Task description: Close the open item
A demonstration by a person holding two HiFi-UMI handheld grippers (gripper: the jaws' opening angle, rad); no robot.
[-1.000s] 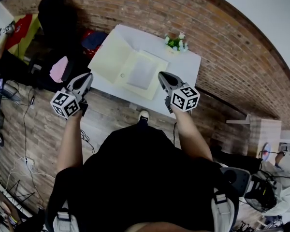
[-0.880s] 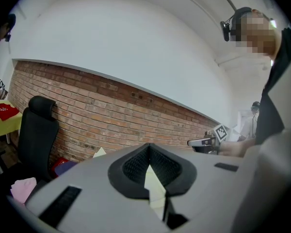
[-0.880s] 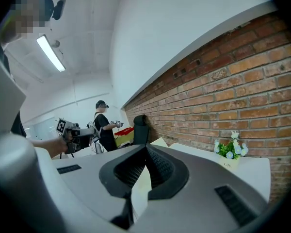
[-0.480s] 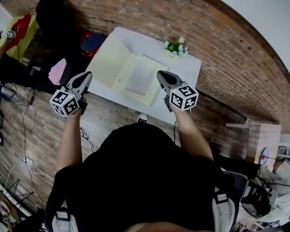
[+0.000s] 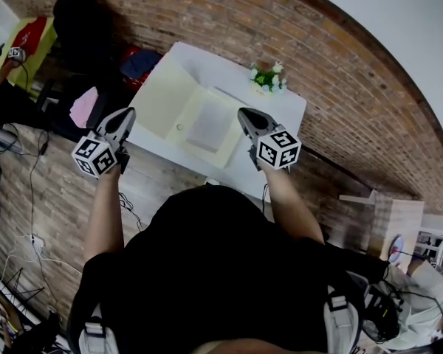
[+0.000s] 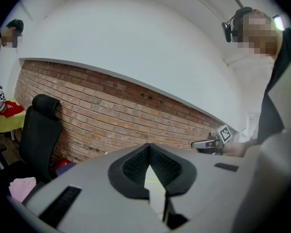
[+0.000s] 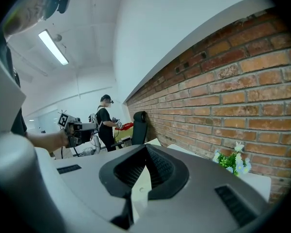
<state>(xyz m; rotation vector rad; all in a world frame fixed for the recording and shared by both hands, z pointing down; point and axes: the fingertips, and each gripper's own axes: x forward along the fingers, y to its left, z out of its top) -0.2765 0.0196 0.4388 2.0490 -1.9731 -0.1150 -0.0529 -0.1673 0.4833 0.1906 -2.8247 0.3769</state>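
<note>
Open cream folder (image 5: 162,94) lying flat on the white table (image 5: 284,102), with a pale sheet (image 5: 207,120) inside and a flower pot (image 5: 266,72) beyond it. Left gripper (image 5: 125,113) and right gripper (image 5: 243,113) hover at either side of the folder — fingers closed together, holding nothing.

The left gripper (image 6: 149,152) fills the lower frame, jaws closed tip to tip with nothing held — only a pale sliver shows beneath them. At nine o'clock a black office chair (image 6: 39,130) stands against the brick wall (image 6: 111,110); at eight o'clock lies a pink cloth (image 6: 20,187). At three o'clock — the right gripper (image 6: 197,143).
</note>
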